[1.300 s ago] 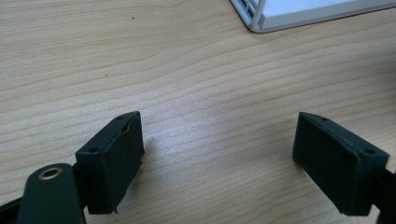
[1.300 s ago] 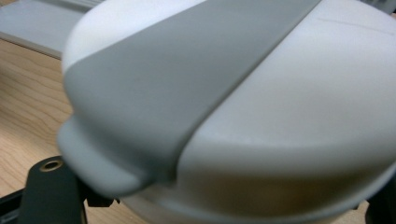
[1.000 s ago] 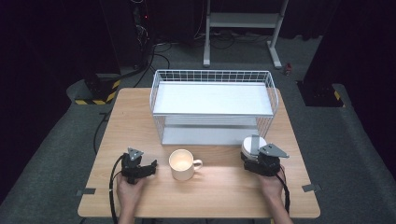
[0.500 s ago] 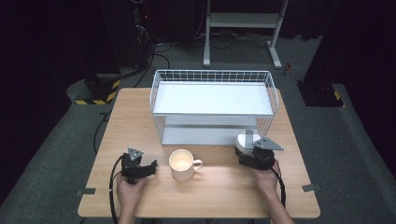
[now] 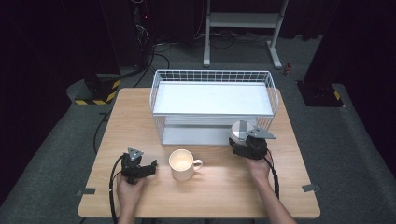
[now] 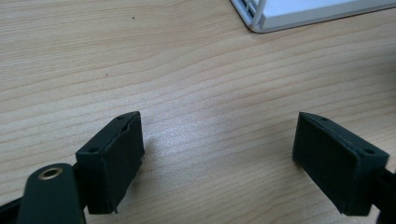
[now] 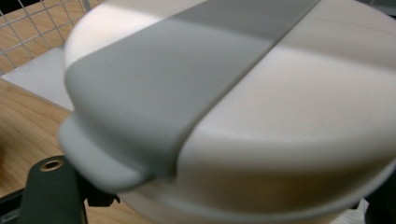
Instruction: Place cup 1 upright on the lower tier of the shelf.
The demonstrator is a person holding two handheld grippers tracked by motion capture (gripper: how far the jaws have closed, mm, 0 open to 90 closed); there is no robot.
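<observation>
Presently right tongs [image 5: 239,136] grip a white lid with grey strap [image 7: 233,93] beside the wire rack [image 5: 212,74]; left tongs [image 6: 233,158] gape empty.

— What do the grippers look like?
— The left gripper [image 5: 145,169] and right gripper [image 5: 243,140] are black, each topped by a grey three-cornered plate, trailing a black cable.
— And up close?
— Blocky black pads [image 6: 114,161], one brass-ringed hole.

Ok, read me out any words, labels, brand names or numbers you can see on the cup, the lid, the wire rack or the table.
There are none to read.
The cream ceramic mug: plain, no print.
The round white lid with a grey band, held in the right gripper: no lettering.
The white wire rack and the light wooden table: no labels.
The left gripper, open over bare wood: unmarked.
</observation>
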